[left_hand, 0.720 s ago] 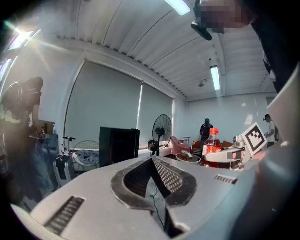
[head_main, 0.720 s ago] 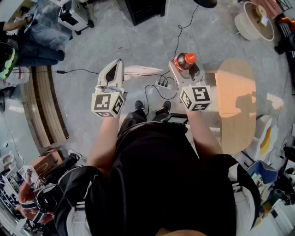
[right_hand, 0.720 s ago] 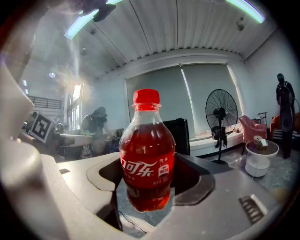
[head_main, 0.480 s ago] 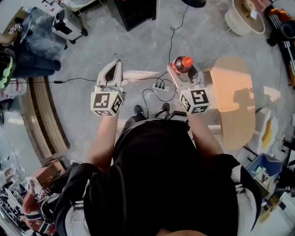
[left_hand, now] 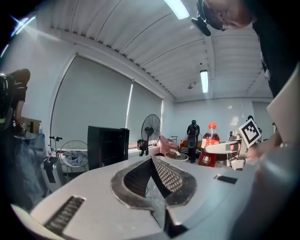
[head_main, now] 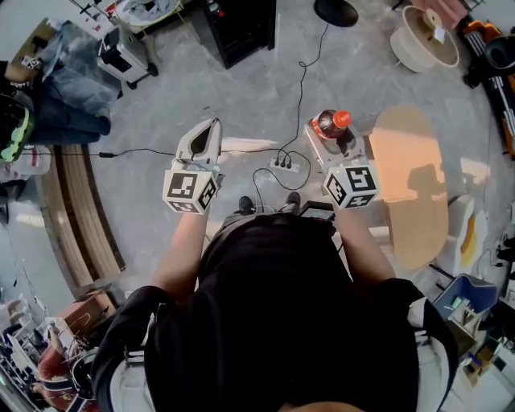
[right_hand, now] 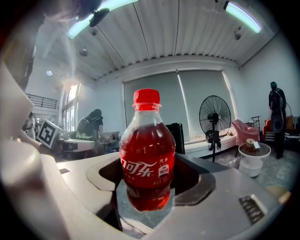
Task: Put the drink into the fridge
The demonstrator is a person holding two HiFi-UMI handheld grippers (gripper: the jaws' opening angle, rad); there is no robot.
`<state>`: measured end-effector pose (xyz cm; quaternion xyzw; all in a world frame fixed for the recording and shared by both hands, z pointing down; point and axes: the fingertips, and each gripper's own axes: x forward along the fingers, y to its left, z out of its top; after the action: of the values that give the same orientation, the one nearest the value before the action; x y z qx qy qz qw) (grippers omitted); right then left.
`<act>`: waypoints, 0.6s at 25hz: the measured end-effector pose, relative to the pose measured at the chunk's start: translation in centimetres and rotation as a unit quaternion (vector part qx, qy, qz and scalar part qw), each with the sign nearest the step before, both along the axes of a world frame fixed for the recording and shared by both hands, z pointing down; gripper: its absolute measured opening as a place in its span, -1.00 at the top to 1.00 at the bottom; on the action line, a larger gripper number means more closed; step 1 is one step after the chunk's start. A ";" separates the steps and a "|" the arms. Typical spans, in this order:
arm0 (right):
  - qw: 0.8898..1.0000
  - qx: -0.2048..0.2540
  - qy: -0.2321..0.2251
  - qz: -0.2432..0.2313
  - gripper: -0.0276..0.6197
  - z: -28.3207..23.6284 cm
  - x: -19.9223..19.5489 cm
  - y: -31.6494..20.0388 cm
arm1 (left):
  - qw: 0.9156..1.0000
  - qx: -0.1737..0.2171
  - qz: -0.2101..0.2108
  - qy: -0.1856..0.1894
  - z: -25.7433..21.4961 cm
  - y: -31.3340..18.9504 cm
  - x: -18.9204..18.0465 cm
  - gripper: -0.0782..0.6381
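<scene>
A small cola bottle (head_main: pixel 327 125) with a red cap stands upright between the jaws of my right gripper (head_main: pixel 323 133), held above the floor. In the right gripper view the bottle (right_hand: pixel 147 154) fills the middle, both pads against its lower body. My left gripper (head_main: pixel 209 129) is held level at the left, its jaws closed tip to tip with nothing in them (left_hand: pixel 151 161). From the left gripper view the bottle (left_hand: pixel 209 149) shows at the right. A black fridge-like cabinet (head_main: pixel 241 24) stands ahead on the floor, and it shows dark in the left gripper view (left_hand: pixel 108 145).
A power strip (head_main: pixel 286 165) with cables lies on the floor between the grippers. A round wooden tabletop (head_main: pixel 410 185) is at the right, curved wooden slats (head_main: pixel 76 201) at the left. A standing fan (left_hand: pixel 151 131) and other people are farther off.
The head view has shifted toward the black cabinet, which shows more at the top. Both grippers keep their poses; the bottle stays in the right gripper.
</scene>
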<state>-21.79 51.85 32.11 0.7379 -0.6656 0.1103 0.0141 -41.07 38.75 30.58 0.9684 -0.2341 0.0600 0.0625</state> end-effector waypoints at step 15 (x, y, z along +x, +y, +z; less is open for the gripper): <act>1.000 0.001 -0.023 0.003 -0.03 0.3 3.1 2.0 | 1.000 0.006 0.026 0.012 -2.9 2.3 4.0 0.74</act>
<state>-18.69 53.85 32.45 0.7370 -0.6639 0.1267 -0.0024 -37.03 41.01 27.68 0.9752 -0.2081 0.0488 0.0578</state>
